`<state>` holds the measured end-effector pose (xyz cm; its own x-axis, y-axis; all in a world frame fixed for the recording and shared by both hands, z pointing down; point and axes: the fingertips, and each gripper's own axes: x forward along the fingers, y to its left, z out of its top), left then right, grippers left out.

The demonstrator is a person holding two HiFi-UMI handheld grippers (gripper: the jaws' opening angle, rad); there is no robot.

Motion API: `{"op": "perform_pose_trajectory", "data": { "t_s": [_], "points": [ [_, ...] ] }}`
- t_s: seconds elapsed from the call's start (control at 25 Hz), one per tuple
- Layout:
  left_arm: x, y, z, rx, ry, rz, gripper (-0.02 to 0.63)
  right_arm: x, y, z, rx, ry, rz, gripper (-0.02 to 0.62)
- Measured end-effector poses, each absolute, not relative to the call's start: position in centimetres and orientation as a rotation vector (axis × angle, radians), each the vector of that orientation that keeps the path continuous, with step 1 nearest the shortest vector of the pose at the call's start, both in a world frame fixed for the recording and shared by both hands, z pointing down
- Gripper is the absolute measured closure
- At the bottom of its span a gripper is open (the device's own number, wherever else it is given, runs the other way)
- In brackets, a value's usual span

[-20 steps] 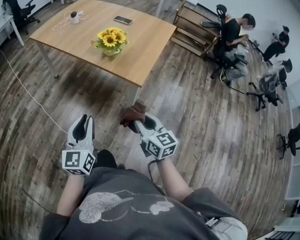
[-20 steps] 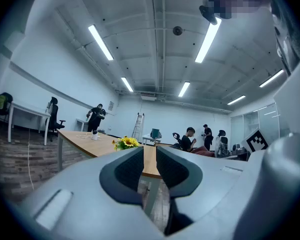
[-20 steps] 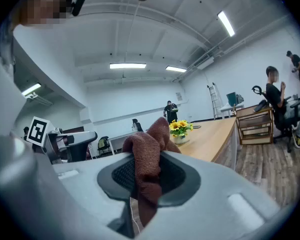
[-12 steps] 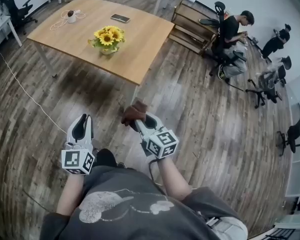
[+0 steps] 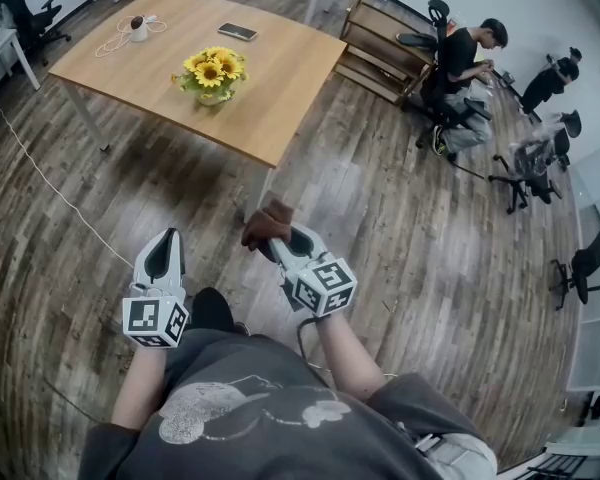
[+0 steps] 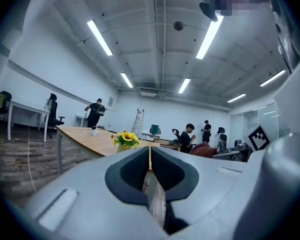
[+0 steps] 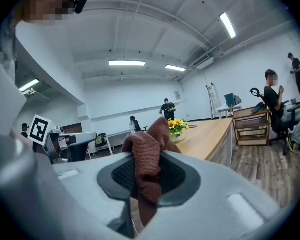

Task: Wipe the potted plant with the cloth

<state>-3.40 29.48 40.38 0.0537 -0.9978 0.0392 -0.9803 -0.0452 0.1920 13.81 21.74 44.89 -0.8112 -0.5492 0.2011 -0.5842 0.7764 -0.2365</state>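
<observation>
Cloth in grip, plant well ahead
The right gripper [image 5: 277,240] clamps the brown cloth [image 5: 265,225]; the left gripper [image 5: 166,239] is closed, empty. The potted plant [image 5: 211,72] stands on the wooden table [image 5: 285,73], a phone [image 5: 238,32] beyond it, floor [image 5: 180,183] between.

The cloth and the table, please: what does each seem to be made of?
The cloth looks like soft woven or knitted fabric, matte rust-brown; its ribbed texture shows. The table top looks like pale wood or wood-look laminate, smooth with faint grain; I cannot tell which.
</observation>
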Motion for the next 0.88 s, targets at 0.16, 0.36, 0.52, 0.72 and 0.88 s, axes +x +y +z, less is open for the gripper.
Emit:
{"op": "perform_pose_trajectory", "data": {
  "t_s": [0.16, 0.36, 0.52, 0.72, 0.88],
  "points": [
    [-3.5, 28.8, 41.2, 2.151, -2.030, -0.135, 0.569, 14.0, 21.2, 45.4, 0.908, -2.840, 0.442, 0.525],
    [-4.8, 25.7, 42.5, 2.143, -2.014, -0.160, 0.583, 13.5, 18.5, 46.2, 0.967, -2.820, 0.455, 0.525],
    [-6.2, 21.3, 43.4, 2.147, -1.975, -0.166, 0.586, 13.0, 14.6, 46.4, 0.989, -2.793, 0.441, 0.525],
    [-8.2, 14.3, 43.9, 2.162, -1.934, -0.170, 0.586, 12.0, 7.6, 45.6, 1.063, -2.765, 0.428, 0.525],
    [-9.5, 8.7, 44.4, 2.197, -1.870, -0.132, 0.578, 10.2, 2.3, 45.0, 1.123, -2.747, 0.457, 0.525]
  ]
}}
